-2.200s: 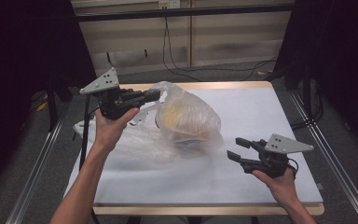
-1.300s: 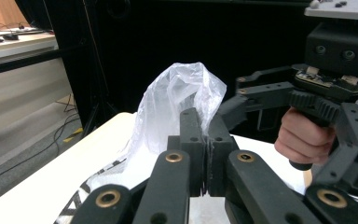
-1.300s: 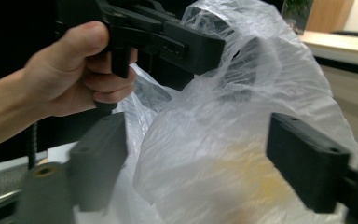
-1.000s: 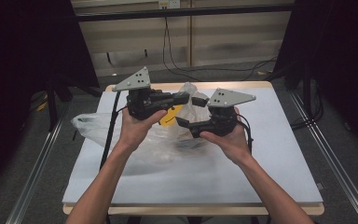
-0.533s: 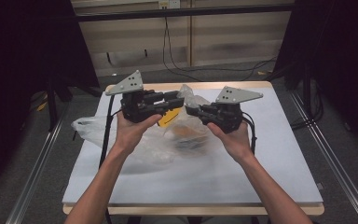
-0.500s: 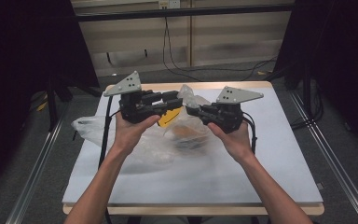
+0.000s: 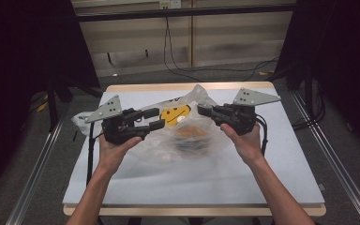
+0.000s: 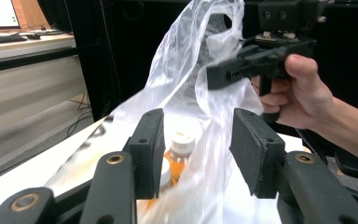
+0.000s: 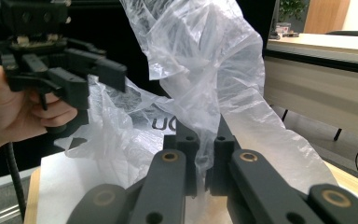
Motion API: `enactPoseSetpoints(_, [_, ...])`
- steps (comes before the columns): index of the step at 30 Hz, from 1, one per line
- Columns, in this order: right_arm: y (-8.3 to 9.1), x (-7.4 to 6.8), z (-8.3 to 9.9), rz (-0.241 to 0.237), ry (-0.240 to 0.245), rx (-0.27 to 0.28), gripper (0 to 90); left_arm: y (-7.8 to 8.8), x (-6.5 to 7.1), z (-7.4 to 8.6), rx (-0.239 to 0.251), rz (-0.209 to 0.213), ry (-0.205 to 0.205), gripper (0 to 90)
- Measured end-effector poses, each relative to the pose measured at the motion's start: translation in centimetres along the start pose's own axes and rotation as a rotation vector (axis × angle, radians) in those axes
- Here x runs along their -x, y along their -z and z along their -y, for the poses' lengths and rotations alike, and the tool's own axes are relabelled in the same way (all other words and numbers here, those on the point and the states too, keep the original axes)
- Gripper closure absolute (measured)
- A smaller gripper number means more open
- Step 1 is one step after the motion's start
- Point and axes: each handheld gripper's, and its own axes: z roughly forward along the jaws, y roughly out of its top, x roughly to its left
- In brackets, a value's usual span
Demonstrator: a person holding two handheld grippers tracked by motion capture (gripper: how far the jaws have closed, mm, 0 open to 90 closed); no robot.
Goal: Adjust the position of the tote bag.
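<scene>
left gripper (image 7: pixel 153 118): fingers just opening, apart, gripping nothing | right gripper (image 7: pixel 201 110): fingers pinching plastic bag (image 7: pixel 194 96)

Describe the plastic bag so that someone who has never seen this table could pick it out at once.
On the white table, midway between the person's two hands, lies a clear, crinkled plastic bag. The right gripper pinches its upper edge, while the left gripper stands open beside it. It carries a yellow smiley face and holds orange bottles with white caps.
</scene>
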Motion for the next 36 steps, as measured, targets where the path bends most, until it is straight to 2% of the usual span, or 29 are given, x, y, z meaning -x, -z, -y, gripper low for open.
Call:
enactPoseSetpoints(2, [0.3,0.2,0.1,0.001,-0.008,0.007,86.6,0.3,-0.3,0.1,-0.021,-0.016,-0.002,55.2])
enactPoseSetpoints(5, [0.7,0.5,0.2,0.007,-0.008,0.013,86.6,0.8,-0.7,0.4,0.000,-0.018,0.023,56.7])
enactPoseSetpoints(8, [1.3,0.7,0.1,0.013,-0.004,0.017,86.6,1.3,-1.0,0.7,-0.013,-0.076,0.045,55.3])
enactPoseSetpoints(10, [1.6,0.8,0.1,0.018,0.000,0.026,86.6,1.6,-1.2,1.0,-0.020,-0.087,0.052,52.4])
enactPoseSetpoints(12, [1.8,1.1,0.2,0.021,-0.007,0.029,86.5,1.8,-1.3,1.1,-0.027,-0.075,0.048,51.5])
enactPoseSetpoints(16, [1.8,1.4,0.3,0.040,-0.010,0.024,86.4,2.3,-1.4,1.0,-0.028,-0.084,0.039,50.4])
enactPoseSetpoints(18, [2.0,1.6,0.2,0.054,0.004,0.020,86.4,2.7,-1.4,0.9,-0.017,-0.079,0.033,49.8])
enactPoseSetpoints(19, [2.2,1.8,0.2,0.056,-0.004,0.029,86.5,2.9,-1.5,0.8,-0.016,-0.080,0.023,49.8])
enactPoseSetpoints(20, [2.3,2.0,0.2,0.058,-0.010,0.030,86.5,3.0,-1.4,0.8,-0.010,-0.082,0.033,49.9])
enactPoseSetpoints(23, [2.6,2.4,0.3,0.073,-0.014,0.031,86.5,3.7,-1.7,0.6,-0.004,-0.092,0.026,50.2])
enactPoseSetpoints(27, [3.2,2.8,0.3,0.092,-0.018,0.039,86.5,5.1,-2.0,0.5,0.016,-0.126,0.016,52.7])
enactPoseSetpoints(32, [4.0,3.4,0.2,0.116,-0.024,0.056,86.5,7.5,-2.8,0.7,0.039,-0.169,0.011,63.9])
enactPoseSetpoints(36, [4.4,3.9,0.2,0.132,-0.030,0.066,86.5,9.2,-3.3,0.7,0.060,-0.205,0.011,64.2])
